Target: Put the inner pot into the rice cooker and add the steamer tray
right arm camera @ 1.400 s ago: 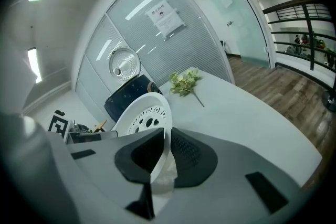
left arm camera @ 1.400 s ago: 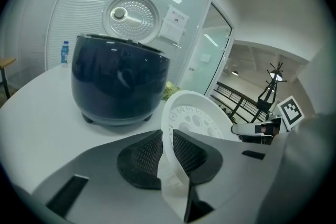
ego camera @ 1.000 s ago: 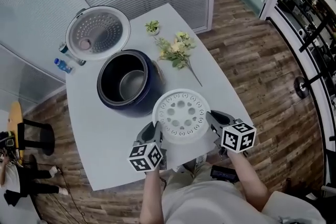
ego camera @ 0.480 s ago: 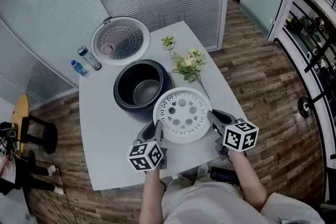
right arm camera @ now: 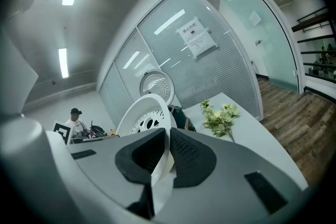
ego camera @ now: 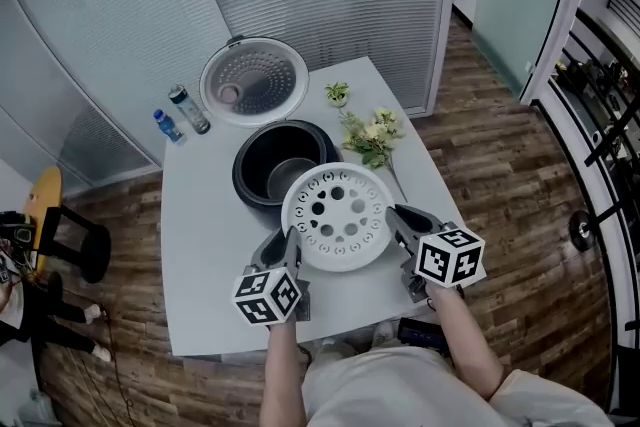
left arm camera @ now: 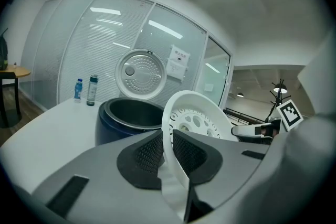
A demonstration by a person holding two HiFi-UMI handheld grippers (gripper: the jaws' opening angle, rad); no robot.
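The white steamer tray (ego camera: 336, 216), a round dish with holes, hangs in the air just in front of the dark blue rice cooker (ego camera: 284, 165). My left gripper (ego camera: 291, 246) is shut on its left rim (left arm camera: 169, 128) and my right gripper (ego camera: 393, 217) is shut on its right rim (right arm camera: 165, 136). The cooker stands open with the metal inner pot (ego camera: 290, 173) inside it; its perforated lid (ego camera: 253, 80) stands raised behind. The tray's edge overlaps the cooker's near rim in the head view.
Two small bottles (ego camera: 178, 116) stand left of the lid on the white table (ego camera: 205, 245). A bunch of flowers (ego camera: 372, 137) and a small potted plant (ego camera: 338, 94) lie right of the cooker. Glass walls run behind the table.
Both grippers have risen with the steamer tray and carried it away from me toward the cooker; it now overlaps the cooker's near rim.
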